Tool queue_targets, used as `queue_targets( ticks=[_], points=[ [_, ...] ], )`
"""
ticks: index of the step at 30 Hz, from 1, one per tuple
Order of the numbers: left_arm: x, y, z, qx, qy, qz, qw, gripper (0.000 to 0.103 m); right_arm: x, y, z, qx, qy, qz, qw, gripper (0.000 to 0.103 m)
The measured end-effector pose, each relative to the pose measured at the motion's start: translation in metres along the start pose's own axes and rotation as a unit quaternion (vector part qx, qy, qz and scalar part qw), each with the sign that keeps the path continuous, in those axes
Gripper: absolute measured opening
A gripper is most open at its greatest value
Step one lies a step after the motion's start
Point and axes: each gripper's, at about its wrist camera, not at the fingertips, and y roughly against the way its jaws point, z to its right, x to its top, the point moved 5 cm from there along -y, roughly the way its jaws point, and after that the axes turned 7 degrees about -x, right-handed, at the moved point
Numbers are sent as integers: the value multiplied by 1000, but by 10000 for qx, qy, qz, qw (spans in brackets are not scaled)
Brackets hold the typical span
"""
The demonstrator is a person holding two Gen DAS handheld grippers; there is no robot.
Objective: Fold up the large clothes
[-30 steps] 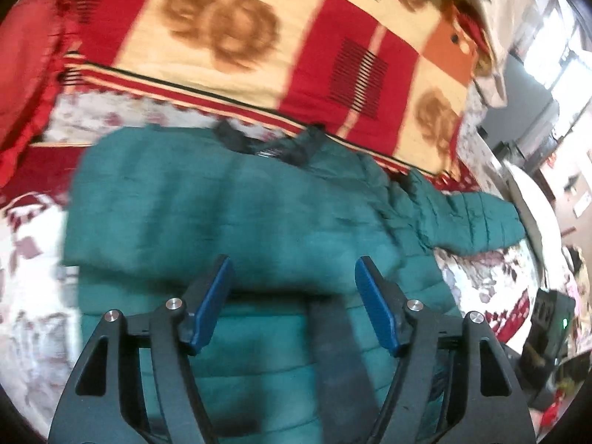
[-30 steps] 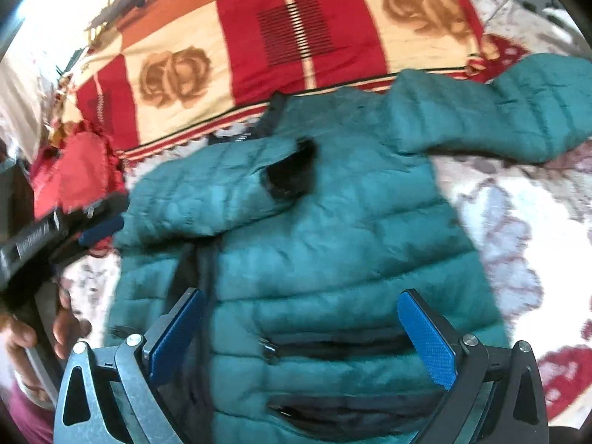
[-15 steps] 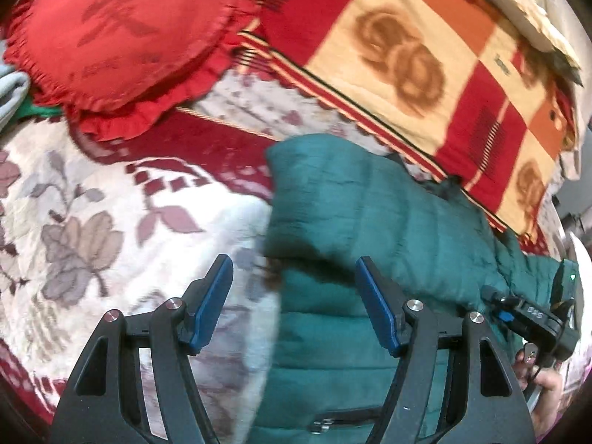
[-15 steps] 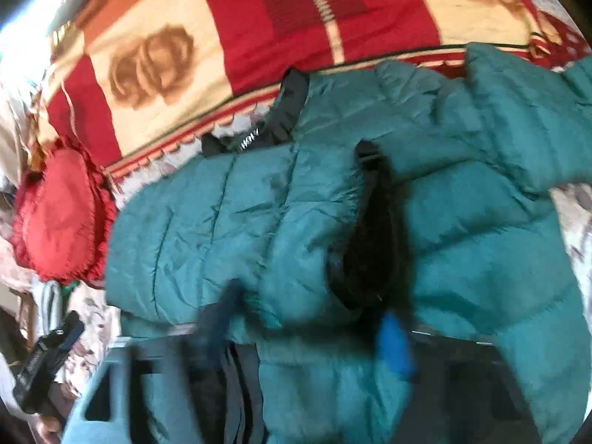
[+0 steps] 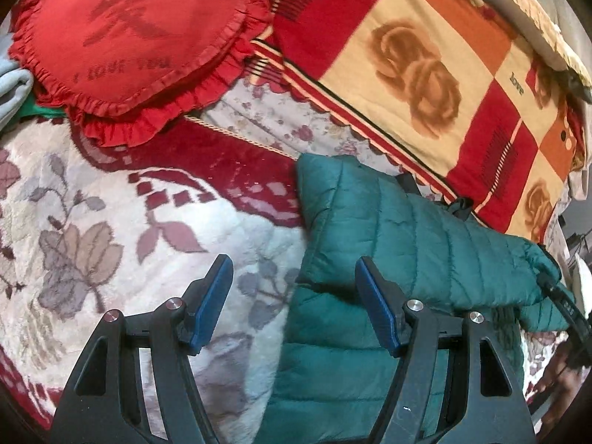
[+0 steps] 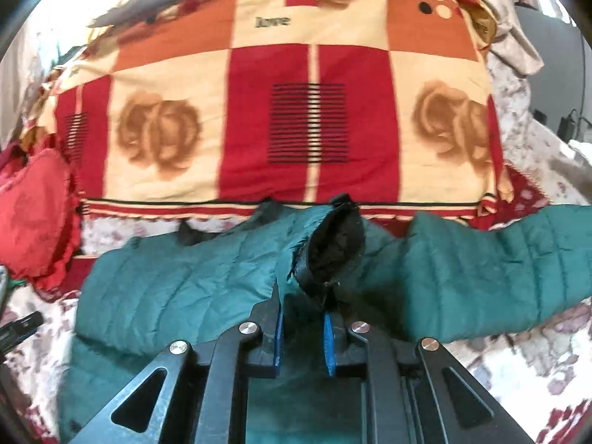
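Note:
A teal puffer jacket (image 5: 407, 251) lies on the floral bedspread (image 5: 111, 244), one sleeve folded across its chest. My left gripper (image 5: 294, 299) is open and empty, hovering over the jacket's left edge, its right finger above the fabric. My right gripper (image 6: 301, 329) is shut on the folded sleeve's end, where the black cuff lining (image 6: 335, 248) sticks up just past the fingers. The jacket (image 6: 177, 288) spreads left and right of it, the other sleeve (image 6: 518, 270) stretched out to the right.
A red heart-shaped frilled cushion (image 5: 129, 44) lies at the back left, also in the right wrist view (image 6: 33, 218). A red, cream and orange rose-patterned blanket (image 6: 307, 111) covers the back of the bed. Room clutter shows at the far right.
The right gripper came down from open above the jacket and shut on the folded sleeve's cuff. The left gripper swung left off the jacket's middle to its left edge, staying open.

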Motion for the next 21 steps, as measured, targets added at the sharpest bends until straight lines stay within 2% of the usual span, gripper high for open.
queue_targets(
  ticks=[3, 7, 8, 9, 10, 11, 12, 14, 16, 21],
  points=[
    [-2, -14, 11, 14, -73, -72, 9999, 69, -9, -32, 6, -210, 55, -287, 9994, 15],
    [-4, -39, 25, 87, -123, -231, 9996, 69, -31, -68, 10, -37, -27, -934, 9956, 16],
    [-5, -43, 28, 105, -148, -230, 9996, 69, -36, -74, 12, 47, -118, -1141, 9934, 19],
    [-4, -47, 31, 138, -183, -208, 9995, 69, -39, -75, 16, 114, -239, -1250, 9918, 30],
    [-4, -48, 33, 159, -207, -188, 9995, 69, -39, -71, 21, 80, -317, -1229, 9919, 38],
    [-3, -50, 34, 175, -235, -166, 9994, 69, -37, -65, 23, 16, -332, -1165, 9926, 50],
    [-2, -51, 36, 183, -264, -143, 9994, 69, -34, -57, 27, -76, -318, -1059, 9938, 55],
    [0, -53, 39, 200, -327, -103, 9992, 69, -27, -40, 25, -114, -218, -823, 9963, 55],
    [4, -55, 44, 232, -392, -39, 9990, 69, -18, -25, 16, 25, -100, -646, 9979, 55],
    [9, -71, 55, 292, -556, -89, 9980, 69, -2, -21, -47, 770, 372, -726, 9937, 55]
  ],
)
